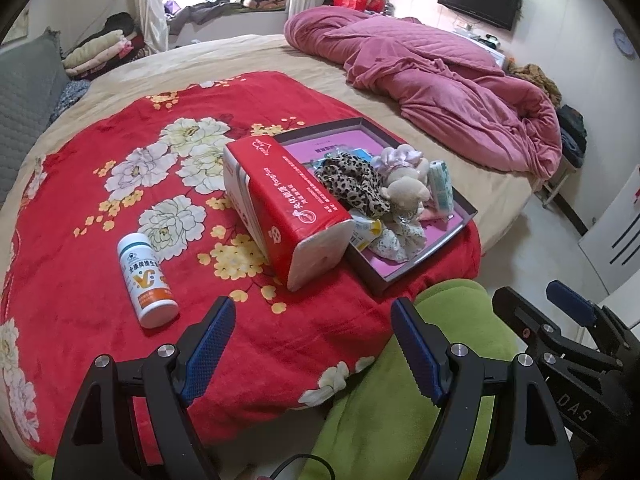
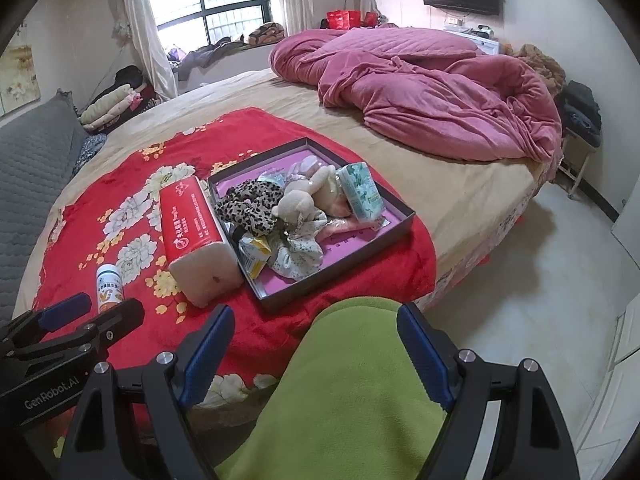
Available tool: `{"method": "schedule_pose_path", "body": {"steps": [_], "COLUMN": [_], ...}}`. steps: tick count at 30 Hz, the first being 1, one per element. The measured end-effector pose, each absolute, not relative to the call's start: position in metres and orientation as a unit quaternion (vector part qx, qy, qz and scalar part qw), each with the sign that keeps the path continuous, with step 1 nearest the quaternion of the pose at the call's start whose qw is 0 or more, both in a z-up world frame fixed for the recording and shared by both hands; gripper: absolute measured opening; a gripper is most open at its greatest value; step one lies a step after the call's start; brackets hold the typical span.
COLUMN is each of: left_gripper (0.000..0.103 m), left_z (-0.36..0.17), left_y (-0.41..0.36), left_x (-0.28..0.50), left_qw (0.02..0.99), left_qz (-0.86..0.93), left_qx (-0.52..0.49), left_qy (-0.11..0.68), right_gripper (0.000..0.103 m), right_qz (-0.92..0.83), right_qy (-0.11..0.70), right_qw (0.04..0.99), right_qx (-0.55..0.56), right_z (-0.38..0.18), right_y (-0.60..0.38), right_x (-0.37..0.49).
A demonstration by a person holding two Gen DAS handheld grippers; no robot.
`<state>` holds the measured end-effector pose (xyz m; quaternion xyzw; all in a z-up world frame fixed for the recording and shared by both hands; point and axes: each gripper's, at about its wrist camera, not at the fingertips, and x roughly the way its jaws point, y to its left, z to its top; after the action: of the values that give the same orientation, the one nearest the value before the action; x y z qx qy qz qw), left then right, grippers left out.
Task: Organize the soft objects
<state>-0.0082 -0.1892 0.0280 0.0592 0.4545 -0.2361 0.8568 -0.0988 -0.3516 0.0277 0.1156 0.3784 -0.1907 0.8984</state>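
Note:
A dark tray (image 2: 348,242) with a pink floor sits on the red flowered blanket (image 1: 100,208). It holds a leopard scrunchie (image 2: 248,204), a beige plush toy (image 2: 300,204), a floral scrunchie (image 1: 396,240) and a green-white tissue pack (image 2: 360,192). A red tissue pack (image 1: 288,200) lies against the tray's left side. My left gripper (image 1: 314,346) hovers open over the blanket's near edge, with nothing between its fingers. My right gripper (image 2: 316,352) is open beside it, above a green fleece (image 2: 352,380) that it does not grip.
A white bottle (image 1: 146,276) lies on the blanket, left of the red pack. A crumpled pink quilt (image 1: 440,80) covers the far right of the bed. Grey cushions (image 1: 28,92) stand at the left. White floor (image 2: 540,280) lies beyond the bed's right edge.

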Motion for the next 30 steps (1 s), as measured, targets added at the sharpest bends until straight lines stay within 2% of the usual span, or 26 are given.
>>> {"method": "schedule_pose_path", "body": {"steps": [30], "left_gripper": [0.081], "left_z": [0.0254], "left_y": [-0.1883], "left_x": [-0.0066], "left_qw": [0.856], "left_qz": [-0.228], "left_qx": [0.058], "left_qy": [0.461], "right_gripper": [0.083], "right_qz": [-0.188], "right_qy": [0.382], "right_qw": [0.898], "right_qx": [0.109], "right_z": [0.0262], "right_y": [-0.3482], "right_x": [-0.0994]}}
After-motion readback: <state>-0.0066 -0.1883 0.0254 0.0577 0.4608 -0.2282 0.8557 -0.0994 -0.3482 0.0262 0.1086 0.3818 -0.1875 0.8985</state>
